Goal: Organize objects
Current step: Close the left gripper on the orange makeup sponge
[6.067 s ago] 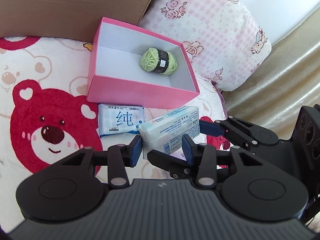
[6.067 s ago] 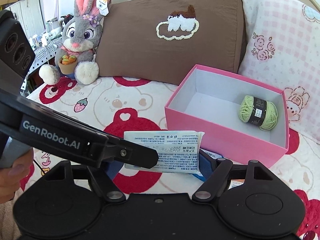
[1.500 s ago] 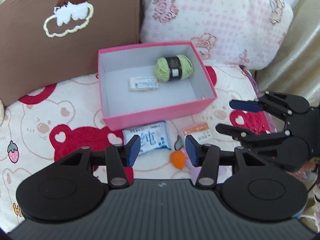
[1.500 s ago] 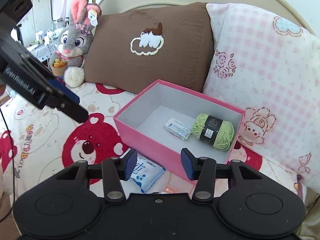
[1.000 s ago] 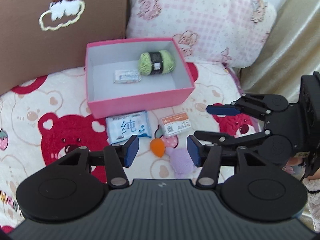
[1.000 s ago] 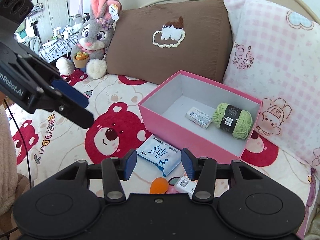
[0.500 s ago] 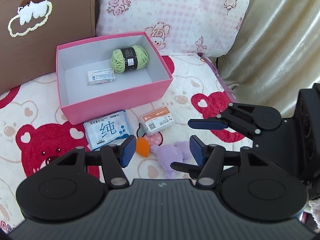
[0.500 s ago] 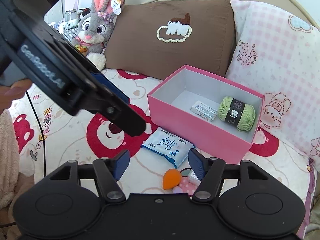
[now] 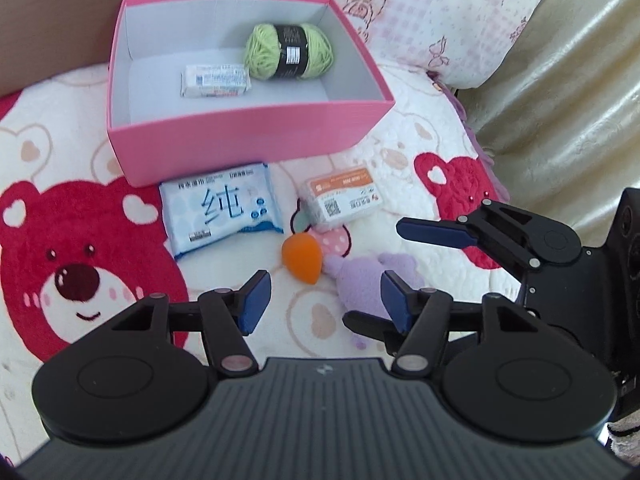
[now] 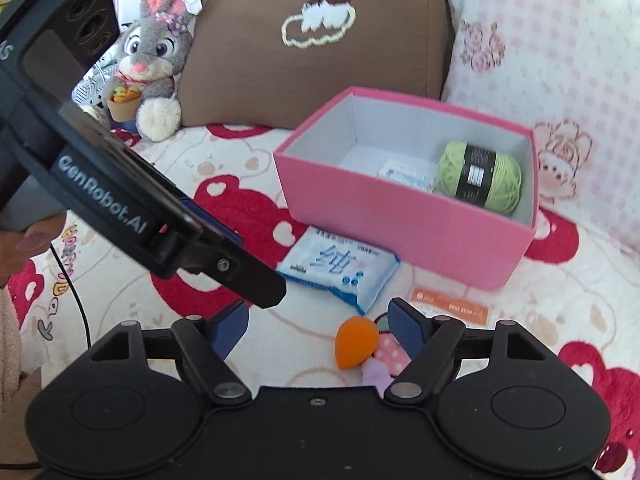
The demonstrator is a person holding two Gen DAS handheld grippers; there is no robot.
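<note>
Left wrist view looks steeply down past its own fingers, close over the bedspread (image 9: 72,160), with the pink box (image 9: 248,136) just ahead. Right wrist view sits lower and shallower, facing the brown pillow (image 10: 320,60) beyond the box, the left gripper (image 10: 256,280) crossing its near left. Both views share the box and the orange sponge (image 9: 302,260) close ahead.

- "GenRobot.AI" in white on the black side of the left gripper (image 10: 256,280)
- large blue character "纯" on the blue-white wipes pack (image 9: 222,209); smaller print unreadable
- QR code on the orange-white small box (image 9: 344,199); its text too small
- yarn ball (image 9: 289,52) band: print illegible
</note>
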